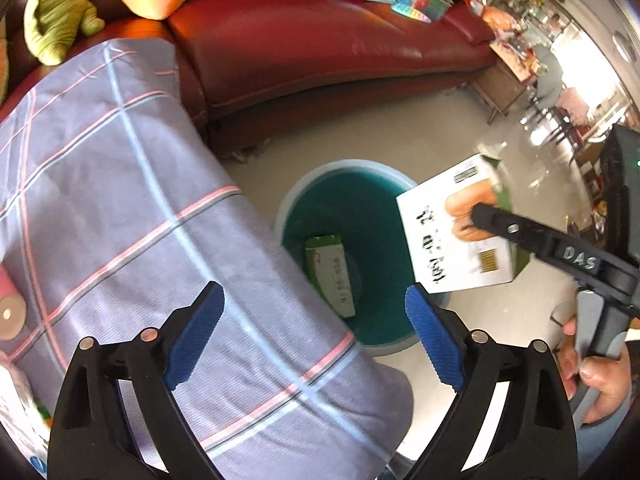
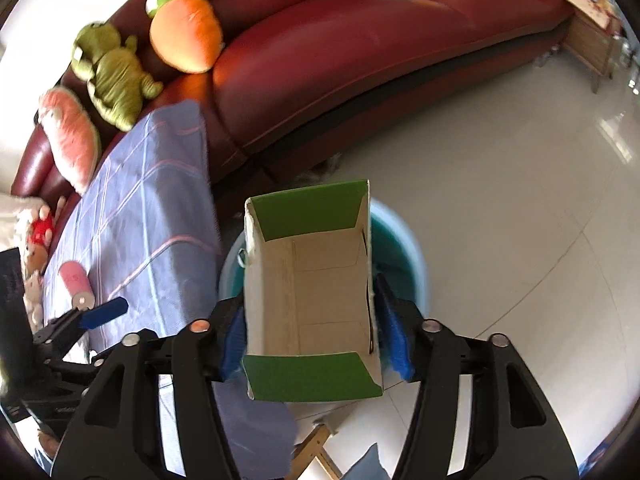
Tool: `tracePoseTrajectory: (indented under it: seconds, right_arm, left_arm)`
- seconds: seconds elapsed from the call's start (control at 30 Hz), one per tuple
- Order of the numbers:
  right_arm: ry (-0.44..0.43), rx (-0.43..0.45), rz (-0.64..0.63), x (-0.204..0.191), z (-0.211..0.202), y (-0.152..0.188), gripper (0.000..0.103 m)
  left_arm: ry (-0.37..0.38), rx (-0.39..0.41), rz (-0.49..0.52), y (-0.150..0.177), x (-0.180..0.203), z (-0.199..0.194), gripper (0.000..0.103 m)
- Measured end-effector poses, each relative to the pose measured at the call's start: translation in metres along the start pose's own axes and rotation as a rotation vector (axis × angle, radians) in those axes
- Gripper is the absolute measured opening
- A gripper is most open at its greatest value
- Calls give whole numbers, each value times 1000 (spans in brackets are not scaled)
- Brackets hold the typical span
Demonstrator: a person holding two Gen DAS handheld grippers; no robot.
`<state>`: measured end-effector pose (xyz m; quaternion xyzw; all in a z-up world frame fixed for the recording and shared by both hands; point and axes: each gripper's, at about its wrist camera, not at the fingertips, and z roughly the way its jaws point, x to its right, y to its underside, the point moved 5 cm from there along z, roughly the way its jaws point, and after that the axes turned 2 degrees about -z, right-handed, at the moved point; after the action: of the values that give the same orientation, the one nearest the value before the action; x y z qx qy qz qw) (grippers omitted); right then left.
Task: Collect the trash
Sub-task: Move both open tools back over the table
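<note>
Right gripper [image 2: 316, 340] fingers holding open carton [image 2: 312, 292] directly above bin [image 1: 352, 200]; left gripper [image 1: 314, 336] fingers wide, empty.

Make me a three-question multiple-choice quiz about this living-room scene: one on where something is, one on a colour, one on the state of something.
1. Where does the small green box lie?
A. On the sofa
B. Inside the bin
C. On the checked cloth

2. What colour is the sofa?
A. Dark red
B. Grey
C. Yellow

3. How does the left gripper stand?
A. Clamped on a bottle
B. Shut on the cloth
C. Open and empty

Answers: 1 B, the box rests on the floor of the teal bin. 2 A, its leather cushions are dark red. 3 C, its blue pads stand wide apart with nothing between them.
</note>
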<state>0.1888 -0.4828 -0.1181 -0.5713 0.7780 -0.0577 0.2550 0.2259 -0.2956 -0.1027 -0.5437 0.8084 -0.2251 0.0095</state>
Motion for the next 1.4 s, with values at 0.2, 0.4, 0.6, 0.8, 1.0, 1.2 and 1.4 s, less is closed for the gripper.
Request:
tracePoseTrajectory:
  seconds: [0.2, 0.4, 0.6, 0.8, 1.0, 1.2, 1.4]
  right_arm:
    - [-5, -47, -44, -31, 18, 1, 70]
    - [44, -37, -72, -41, 7, 5, 77]
    - [92, -27, -75, -46, -9, 18, 82]
    - [142, -3, -99, -62, -30, 31, 85]
    - [161, 17, -153, -93, -46, 46, 86]
    - [127, -13, -212, -141, -52, 68, 86]
    - [95, -54, -271, -185, -46, 92, 86]
  left_arm:
    - [-33, 13, -17, 11, -17, -11, 93]
    - [-31, 25, -27, 23, -29, -23, 93]
    - [-10, 45, -19, 32, -34, -35, 93]
    - [-2, 70, -6, 44, -42, -55, 97]
    - [-7, 110, 4, 63, -55, -82, 99]
    - [-27, 135, -5, 92, -80, -108, 99]
    - [-95, 139, -23, 134, -125, -133, 99]
